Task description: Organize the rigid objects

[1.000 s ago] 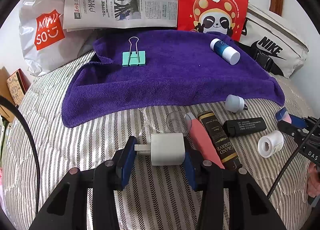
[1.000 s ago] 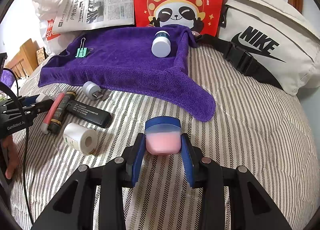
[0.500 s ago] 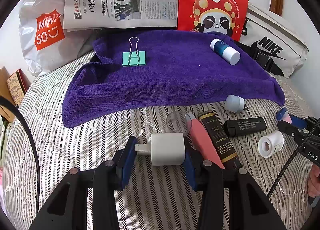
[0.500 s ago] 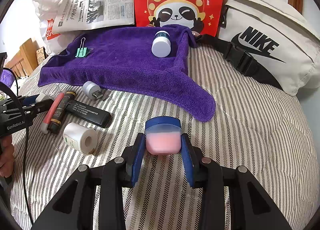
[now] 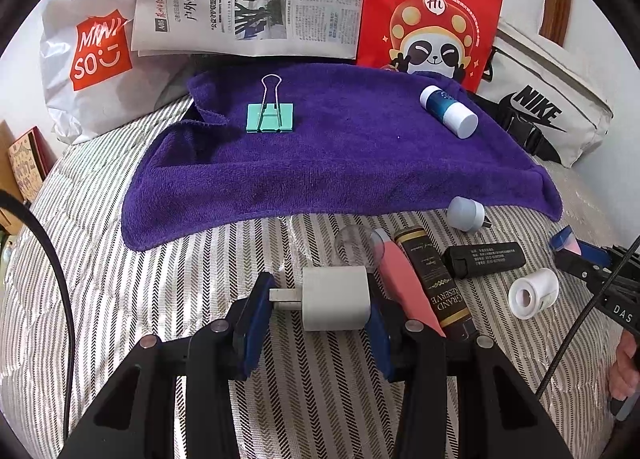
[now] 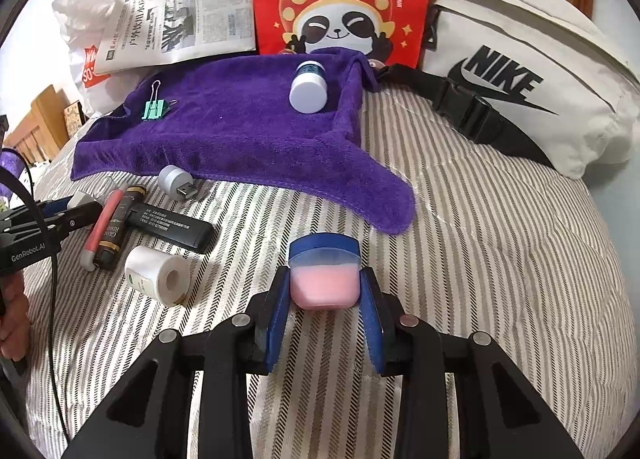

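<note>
While both tongs grip loads | left gripper (image 5: 316,301) clamps white charger (image 5: 335,298), right gripper (image 6: 325,289) clamps pink jar (image 6: 324,277) | next, likely: carry to purple towel (image 5: 340,155)

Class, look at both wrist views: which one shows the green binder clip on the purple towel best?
The left wrist view. There the binder clip lies face-on and large on the towel, with its wire handles plain to see. The right wrist view shows the same clip small, far off and edge-on near the towel's left corner.
</note>
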Motion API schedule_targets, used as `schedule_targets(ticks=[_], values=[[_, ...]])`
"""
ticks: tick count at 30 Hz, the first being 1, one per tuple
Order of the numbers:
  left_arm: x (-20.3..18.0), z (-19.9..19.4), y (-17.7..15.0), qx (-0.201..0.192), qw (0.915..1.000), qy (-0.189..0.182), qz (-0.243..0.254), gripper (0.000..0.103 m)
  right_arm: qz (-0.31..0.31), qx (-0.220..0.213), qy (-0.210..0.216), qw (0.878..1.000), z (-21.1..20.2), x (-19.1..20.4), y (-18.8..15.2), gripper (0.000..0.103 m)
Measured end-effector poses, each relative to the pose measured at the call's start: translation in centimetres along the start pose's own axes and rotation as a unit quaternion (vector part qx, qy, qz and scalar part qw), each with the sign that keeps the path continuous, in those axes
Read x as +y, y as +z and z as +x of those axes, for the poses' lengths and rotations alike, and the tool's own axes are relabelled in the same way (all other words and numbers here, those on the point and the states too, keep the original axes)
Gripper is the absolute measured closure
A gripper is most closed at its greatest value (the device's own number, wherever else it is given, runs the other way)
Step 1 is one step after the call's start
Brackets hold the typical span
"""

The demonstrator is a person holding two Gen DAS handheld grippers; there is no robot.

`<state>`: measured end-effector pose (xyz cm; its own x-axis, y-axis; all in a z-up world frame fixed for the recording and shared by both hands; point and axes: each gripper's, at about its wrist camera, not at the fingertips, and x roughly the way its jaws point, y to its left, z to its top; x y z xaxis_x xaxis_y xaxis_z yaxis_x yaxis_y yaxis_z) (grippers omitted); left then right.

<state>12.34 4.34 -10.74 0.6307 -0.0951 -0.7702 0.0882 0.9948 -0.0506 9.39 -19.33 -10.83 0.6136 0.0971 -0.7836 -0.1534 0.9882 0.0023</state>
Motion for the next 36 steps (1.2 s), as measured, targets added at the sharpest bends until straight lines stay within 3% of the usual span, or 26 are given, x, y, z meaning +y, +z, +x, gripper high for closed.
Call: schedule_targets(ticks=[11, 18, 26, 36], values=[[1.0, -2.1, 1.1, 0.000, 1.0000, 0.005, -0.005, 0.062, -0.010, -0.051, 0.017, 0.999, -3.8, 0.2, 4.6, 0.069], [2.6, -4.1, 4.2, -0.025, 0.9994, 0.008, -0.020, 0.062, -0.018, -0.070, 0.039, 0.997, -4.2, 1.2, 8.7, 0.069], [3.9, -3.7, 8.2, -0.042, 0.9985, 0.009, -0.035, 0.062, -0.027, -0.092, 0.048, 0.994, -4.1, 2.2, 13.5, 0.069], [3.4, -0.4, 11.9, -0.027, 0.9991, -0.005, -0.033, 0.062, -0.047, -0.058, 0.061, 0.995, -0.1, 2.9, 16.6, 0.069]])
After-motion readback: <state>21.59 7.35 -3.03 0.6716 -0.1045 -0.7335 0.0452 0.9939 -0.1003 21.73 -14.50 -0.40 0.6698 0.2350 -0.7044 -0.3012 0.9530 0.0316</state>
